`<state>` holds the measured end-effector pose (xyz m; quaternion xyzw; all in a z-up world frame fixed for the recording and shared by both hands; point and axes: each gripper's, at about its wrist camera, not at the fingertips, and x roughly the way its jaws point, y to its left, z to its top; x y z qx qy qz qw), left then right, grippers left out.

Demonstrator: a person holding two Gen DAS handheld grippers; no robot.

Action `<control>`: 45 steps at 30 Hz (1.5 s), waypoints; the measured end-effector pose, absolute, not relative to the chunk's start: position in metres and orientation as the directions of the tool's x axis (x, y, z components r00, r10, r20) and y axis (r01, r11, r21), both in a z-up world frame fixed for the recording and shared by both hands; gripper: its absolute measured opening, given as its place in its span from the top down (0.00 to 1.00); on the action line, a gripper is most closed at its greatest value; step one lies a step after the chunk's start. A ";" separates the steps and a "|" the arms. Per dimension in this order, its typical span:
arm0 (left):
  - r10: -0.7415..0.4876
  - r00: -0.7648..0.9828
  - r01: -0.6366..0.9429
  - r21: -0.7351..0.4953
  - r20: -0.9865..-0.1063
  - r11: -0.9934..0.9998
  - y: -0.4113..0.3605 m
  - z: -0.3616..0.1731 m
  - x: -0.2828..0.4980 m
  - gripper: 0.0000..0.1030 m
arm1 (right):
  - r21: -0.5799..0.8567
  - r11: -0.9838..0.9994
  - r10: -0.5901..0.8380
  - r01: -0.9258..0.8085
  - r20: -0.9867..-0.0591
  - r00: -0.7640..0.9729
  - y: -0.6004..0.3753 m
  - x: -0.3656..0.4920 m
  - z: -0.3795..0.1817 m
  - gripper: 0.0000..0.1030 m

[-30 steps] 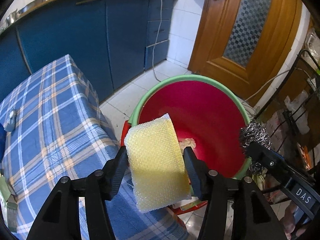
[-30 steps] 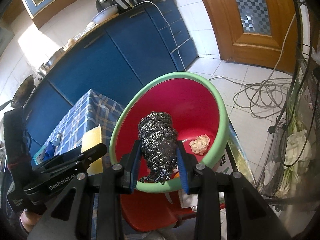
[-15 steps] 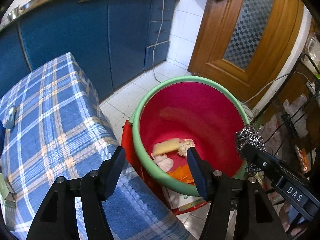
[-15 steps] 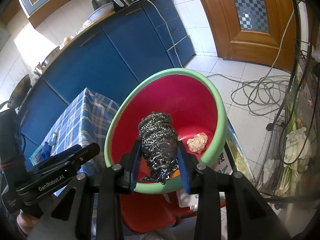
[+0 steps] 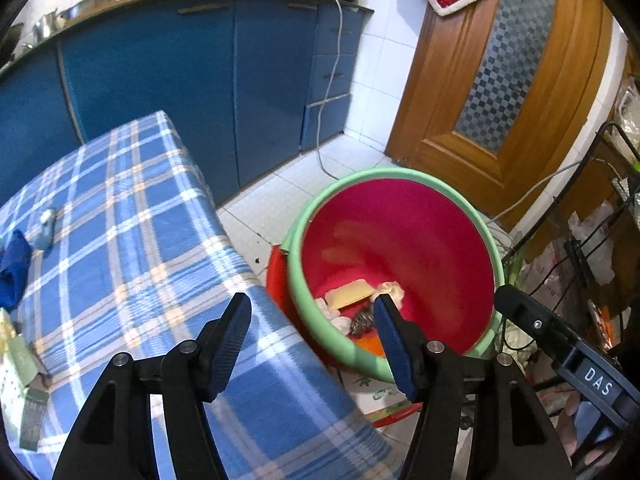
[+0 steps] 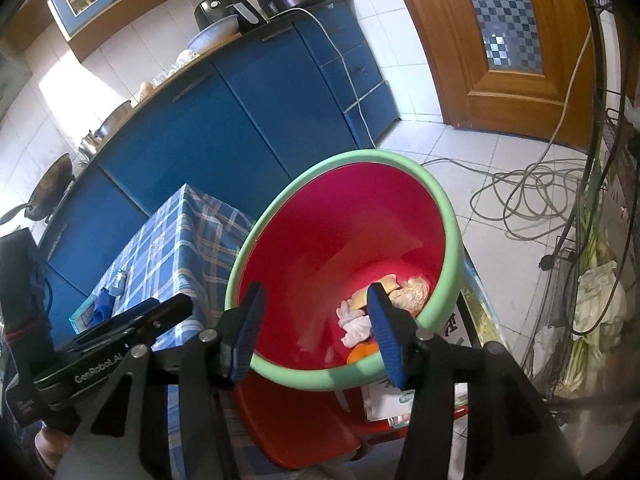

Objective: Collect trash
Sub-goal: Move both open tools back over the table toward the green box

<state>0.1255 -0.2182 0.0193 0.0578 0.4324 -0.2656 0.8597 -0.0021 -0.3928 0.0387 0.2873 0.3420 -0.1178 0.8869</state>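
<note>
Both the left hand-held gripper (image 5: 312, 326) and the right hand-held gripper (image 6: 314, 314) hover open-jawed and empty over the green-rimmed red plastic bucket (image 5: 440, 200). Inside lie a yellow sponge (image 5: 352, 290) and what looks like a steel-wool scourer (image 5: 362, 316) (partly hidden), beside the blue-checked table (image 5: 120, 220).

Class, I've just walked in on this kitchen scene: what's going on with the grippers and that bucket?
A person is collecting trash with a hand-held gripper in each hand. Both the left hand-held gripper and the right hand-held gripper are open and empty, held over the red bucket beside the checked table. In the bucket lie a yellow sponge, a steel scourer and crumpled paper. A blue cloth remains on the table.
</note>
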 end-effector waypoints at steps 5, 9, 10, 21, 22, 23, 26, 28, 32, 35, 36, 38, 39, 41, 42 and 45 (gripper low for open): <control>-0.385 0.513 0.468 -0.126 -0.768 0.875 -0.196 0.028 0.123 0.37 | 0.435 0.810 -0.010 0.393 -0.660 0.751 -0.388 -0.004 0.042 0.46; -0.355 0.544 0.420 -0.120 -0.760 0.900 -0.170 0.036 0.121 0.37 | 0.434 0.818 -0.002 0.377 -0.653 0.757 -0.381 -0.003 0.046 0.46; -0.350 0.550 0.411 -0.118 -0.758 0.904 -0.165 0.037 0.121 0.37 | 0.434 0.820 0.000 0.373 -0.652 0.758 -0.380 -0.004 0.047 0.46; -0.235 0.627 0.248 -0.095 -0.743 0.964 -0.077 0.044 0.123 0.37 | 0.424 0.842 0.024 0.333 -0.647 0.762 -0.355 -0.004 0.055 0.41; -0.222 0.633 0.231 -0.093 -0.742 0.969 -0.067 0.044 0.124 0.37 | 0.421 0.846 0.028 0.327 -0.648 0.762 -0.351 -0.003 0.056 0.41; -0.211 0.637 0.217 -0.090 -0.741 0.972 -0.061 0.045 0.123 0.37 | 0.419 0.849 0.031 0.322 -0.648 0.761 -0.349 -0.003 0.057 0.41; -0.166 0.652 0.163 -0.076 -0.740 0.984 -0.035 0.043 0.125 0.37 | 0.411 0.859 0.040 0.306 -0.650 0.759 -0.341 -0.002 0.058 0.41; -0.129 0.664 0.125 -0.061 -0.737 0.990 -0.018 0.041 0.125 0.37 | 0.406 0.863 0.045 0.299 -0.652 0.756 -0.337 -0.001 0.059 0.41; -0.084 0.671 0.053 -0.065 -0.737 0.996 0.012 0.036 0.129 0.37 | 0.398 0.871 0.053 0.288 -0.660 0.749 -0.329 0.001 0.059 0.41; -0.062 0.661 0.016 -0.068 -0.748 0.998 0.032 0.030 0.133 0.37 | 0.387 0.878 0.053 0.283 -0.665 0.745 -0.323 0.002 0.060 0.41; -0.053 0.654 0.003 -0.067 -0.754 0.998 0.038 0.027 0.135 0.37 | 0.383 0.879 0.053 0.283 -0.669 0.742 -0.321 0.002 0.059 0.41; -0.046 0.644 -0.019 -0.075 -0.764 0.997 0.049 0.021 0.139 0.37 | 0.378 0.880 0.051 0.287 -0.677 0.734 -0.319 0.004 0.059 0.41; -0.046 0.636 -0.025 -0.080 -0.770 0.996 0.053 0.017 0.141 0.37 | 0.376 0.881 0.051 0.288 -0.680 0.732 -0.317 0.004 0.058 0.41; -0.078 0.607 -0.021 -0.113 -0.791 0.993 0.061 0.009 0.145 0.37 | 0.374 0.881 0.053 0.289 -0.686 0.725 -0.314 0.006 0.056 0.41; -0.091 0.599 -0.020 -0.128 -0.795 0.992 0.063 0.007 0.145 0.37 | 0.373 0.882 0.056 0.288 -0.690 0.722 -0.312 0.006 0.055 0.41; -0.138 0.573 -0.016 -0.179 -0.808 0.984 0.069 0.000 0.144 0.37 | 0.363 0.887 0.058 0.285 -0.701 0.711 -0.308 0.009 0.053 0.41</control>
